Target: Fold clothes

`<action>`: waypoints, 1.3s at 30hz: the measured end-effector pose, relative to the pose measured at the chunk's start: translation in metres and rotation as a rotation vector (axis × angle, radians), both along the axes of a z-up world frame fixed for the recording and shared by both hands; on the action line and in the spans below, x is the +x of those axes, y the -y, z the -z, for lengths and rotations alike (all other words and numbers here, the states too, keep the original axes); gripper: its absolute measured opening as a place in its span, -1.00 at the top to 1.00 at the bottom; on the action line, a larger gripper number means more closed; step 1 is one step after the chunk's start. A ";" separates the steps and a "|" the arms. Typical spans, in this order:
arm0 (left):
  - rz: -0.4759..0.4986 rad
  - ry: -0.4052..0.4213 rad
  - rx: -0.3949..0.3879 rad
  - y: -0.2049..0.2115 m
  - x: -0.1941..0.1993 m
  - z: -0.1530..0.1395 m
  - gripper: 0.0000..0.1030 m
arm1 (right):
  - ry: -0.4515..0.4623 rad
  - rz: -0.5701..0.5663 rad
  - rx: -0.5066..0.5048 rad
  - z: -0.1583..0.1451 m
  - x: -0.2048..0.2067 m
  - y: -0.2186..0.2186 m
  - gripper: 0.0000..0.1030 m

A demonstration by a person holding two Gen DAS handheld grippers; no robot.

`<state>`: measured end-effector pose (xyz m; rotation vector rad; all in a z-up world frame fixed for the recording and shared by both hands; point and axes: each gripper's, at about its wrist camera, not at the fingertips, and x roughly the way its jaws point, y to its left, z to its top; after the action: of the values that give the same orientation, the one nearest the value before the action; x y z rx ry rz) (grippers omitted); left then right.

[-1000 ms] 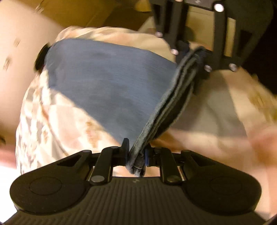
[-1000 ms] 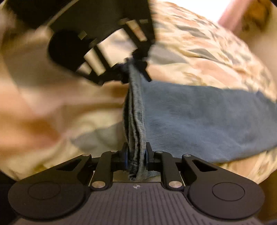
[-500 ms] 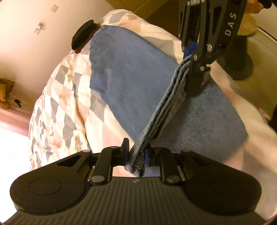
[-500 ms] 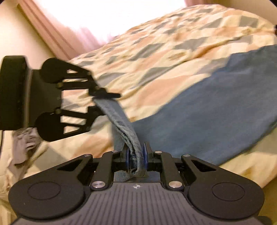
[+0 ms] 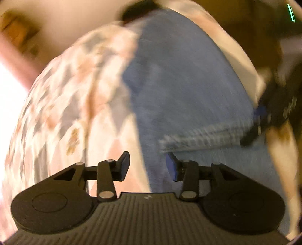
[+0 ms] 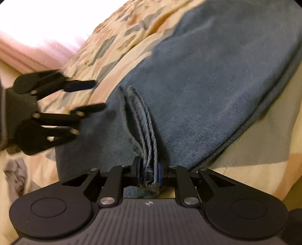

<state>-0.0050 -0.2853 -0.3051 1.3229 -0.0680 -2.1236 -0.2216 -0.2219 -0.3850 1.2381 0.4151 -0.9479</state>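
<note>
Blue jeans lie folded over on a patterned bedspread. The hem edge rests across the lower layer of denim. My left gripper is open and empty, just off the hem's near end. In the right wrist view the jeans fill the middle, and my right gripper is shut on the bunched hem, low over the denim. The left gripper shows there at the left, jaws apart. The right gripper shows blurred at the right of the left wrist view.
The bedspread stretches away toward a bright window with a pink curtain. A crumpled grey garment lies at the lower left. A dark object sits beyond the jeans' far end.
The hem was carried over and laid down on the jeans. My left gripper opened and let go of the hem. My right gripper still grips it.
</note>
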 end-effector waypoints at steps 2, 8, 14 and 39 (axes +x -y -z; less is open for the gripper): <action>-0.113 -0.073 0.033 0.001 0.024 -0.017 0.25 | 0.074 -0.002 0.014 0.004 -0.006 0.005 0.44; -0.405 -0.211 0.238 -0.030 0.104 -0.018 0.31 | 0.247 -0.099 0.036 0.013 -0.008 0.030 0.29; -0.565 -0.260 0.427 -0.058 0.145 0.011 0.37 | 0.267 -0.275 0.091 0.019 0.015 0.057 0.20; -0.654 -0.473 0.398 0.000 0.034 0.012 0.40 | -0.372 -0.113 -0.136 -0.059 -0.071 0.119 0.82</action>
<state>0.0285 -0.2852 -0.3170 0.8321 0.8964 -1.8467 -0.2931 -0.3409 -0.3265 0.9049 0.6942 -1.0930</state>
